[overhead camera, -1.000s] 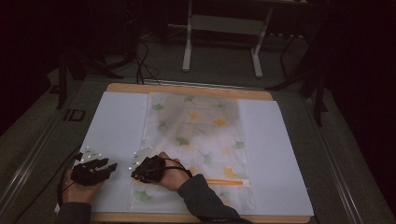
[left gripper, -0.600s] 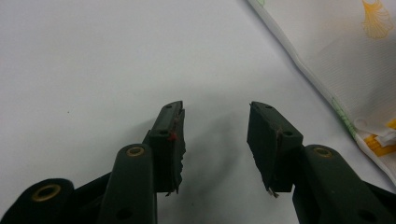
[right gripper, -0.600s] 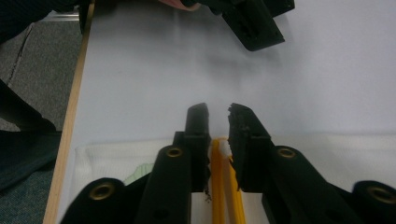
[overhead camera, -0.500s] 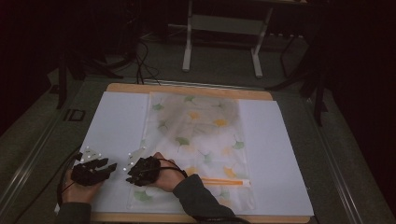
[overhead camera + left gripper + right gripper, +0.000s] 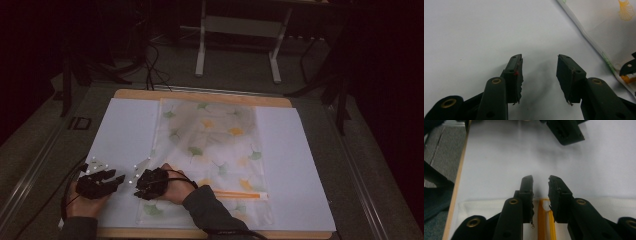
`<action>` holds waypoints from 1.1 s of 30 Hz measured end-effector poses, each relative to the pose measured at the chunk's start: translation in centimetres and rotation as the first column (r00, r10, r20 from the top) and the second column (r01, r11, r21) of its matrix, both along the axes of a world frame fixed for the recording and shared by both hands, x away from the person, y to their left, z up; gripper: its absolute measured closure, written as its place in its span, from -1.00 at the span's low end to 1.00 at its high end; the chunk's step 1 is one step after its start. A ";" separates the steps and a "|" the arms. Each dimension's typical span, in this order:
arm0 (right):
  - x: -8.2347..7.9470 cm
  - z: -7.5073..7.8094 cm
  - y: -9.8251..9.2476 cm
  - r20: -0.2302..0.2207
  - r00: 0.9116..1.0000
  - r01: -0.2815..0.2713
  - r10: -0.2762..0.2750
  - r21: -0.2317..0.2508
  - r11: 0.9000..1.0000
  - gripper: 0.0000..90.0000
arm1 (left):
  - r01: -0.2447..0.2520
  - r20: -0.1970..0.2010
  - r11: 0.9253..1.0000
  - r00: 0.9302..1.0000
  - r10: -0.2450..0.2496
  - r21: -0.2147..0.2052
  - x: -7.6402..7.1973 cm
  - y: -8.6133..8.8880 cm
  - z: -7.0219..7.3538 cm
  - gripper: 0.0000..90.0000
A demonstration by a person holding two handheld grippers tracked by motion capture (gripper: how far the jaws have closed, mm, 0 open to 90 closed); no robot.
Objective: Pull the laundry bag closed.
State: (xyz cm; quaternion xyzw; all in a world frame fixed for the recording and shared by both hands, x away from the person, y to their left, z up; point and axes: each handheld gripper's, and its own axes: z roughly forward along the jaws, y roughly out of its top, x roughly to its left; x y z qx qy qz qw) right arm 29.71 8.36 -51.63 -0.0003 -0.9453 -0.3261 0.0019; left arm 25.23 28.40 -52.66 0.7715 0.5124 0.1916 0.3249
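A translucent zip bag [image 5: 210,145] printed with green and yellow leaves lies flat on a white sheet [image 5: 125,130]. Its orange zip strip [image 5: 235,195] runs along the near end. My right gripper [image 5: 139,186] reaches across to the bag's near left corner. In the right gripper view its jaws [image 5: 540,178] have just been opening. The orange strip [image 5: 541,220] and a white slider [image 5: 545,206] lie between them, and the pads are off both. My left gripper [image 5: 119,178] rests open over bare sheet just left of the bag, with nothing between its jaws [image 5: 539,58]. The bag's edge [image 5: 604,25] is to their right.
The sheet lies on a wooden board [image 5: 200,95] whose edge shows at the far side. Beyond the table stands a metal frame [image 5: 237,30] with cables on the dark floor. The left gripper's jaw [image 5: 565,130] sits just ahead of the right one.
The right hand has shifted slightly left along the bag's near corner. The left hand has stayed where it was.
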 end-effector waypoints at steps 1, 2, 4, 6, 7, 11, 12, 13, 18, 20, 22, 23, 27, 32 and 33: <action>0.0 0.0 0.0 0.008 1.000 -0.002 0.002 -0.010 1.000 0.61 | 0.000 0.002 1.000 1.000 0.000 -0.001 0.0 0.0 0.0 0.25; 0.0 0.0 0.0 0.013 1.000 -0.009 0.009 -0.017 1.000 0.61 | -0.001 0.003 1.000 1.000 0.001 -0.002 0.0 0.0 0.0 0.25; 0.0 0.1 -0.2 0.018 1.000 -0.013 0.013 -0.028 1.000 0.60 | -0.002 0.001 1.000 1.000 0.002 -0.001 0.0 0.1 0.0 0.25; 0.0 0.1 -0.3 0.025 1.000 -0.015 0.016 -0.035 0.999 0.60 | -0.002 0.001 1.000 1.000 0.002 -0.001 0.0 0.1 0.0 0.25; 0.0 0.1 -0.4 0.041 0.999 -0.021 0.023 -0.052 0.998 0.60 | -0.002 0.002 1.000 1.000 0.002 -0.001 0.0 0.1 0.0 0.25; 0.0 0.1 -0.6 0.059 0.998 -0.019 0.023 -0.073 0.997 0.60 | -0.002 0.003 1.000 1.000 0.002 0.000 0.0 0.1 0.0 0.25; 0.0 0.1 -0.7 0.063 0.998 -0.019 0.023 -0.075 0.997 0.60 | -0.002 0.004 1.000 1.000 0.002 -0.002 0.0 0.1 0.0 0.25; 0.0 0.0 -0.8 0.064 0.998 -0.018 0.023 -0.075 0.997 0.60 | -0.002 0.004 1.000 1.000 0.002 -0.002 0.0 0.1 0.0 0.25; 0.1 0.0 -1.0 0.068 0.997 -0.022 0.028 -0.089 0.996 0.61 | -0.005 0.006 1.000 1.000 0.005 -0.003 0.0 0.1 0.0 0.25; 0.1 0.0 -1.1 0.067 0.997 -0.024 0.031 -0.101 0.995 0.66 | -0.005 0.007 1.000 1.000 0.005 -0.003 0.0 0.1 0.0 0.25; 0.2 0.1 -1.3 0.072 0.997 -0.026 0.035 -0.115 0.993 0.69 | -0.006 0.007 1.000 1.000 0.006 -0.003 0.0 0.1 0.0 0.25; 0.2 0.1 -1.4 0.075 0.997 -0.025 0.034 -0.123 0.992 0.69 | -0.006 0.007 1.000 1.000 0.006 -0.003 0.0 0.1 0.0 0.25; 0.3 0.1 -1.7 0.067 0.997 -0.028 0.037 -0.132 0.991 0.75 | -0.007 0.007 1.000 1.000 0.007 -0.002 0.0 0.1 0.0 0.25; 0.2 0.1 -1.5 0.068 0.996 -0.041 0.051 -0.153 0.987 0.78 | -0.007 0.008 1.000 1.000 0.007 -0.003 0.0 0.1 0.0 0.25; 0.2 0.1 -1.5 0.068 0.996 -0.041 0.051 -0.153 0.987 0.78 | -0.007 0.008 1.000 1.000 0.007 -0.003 0.0 0.1 0.0 0.25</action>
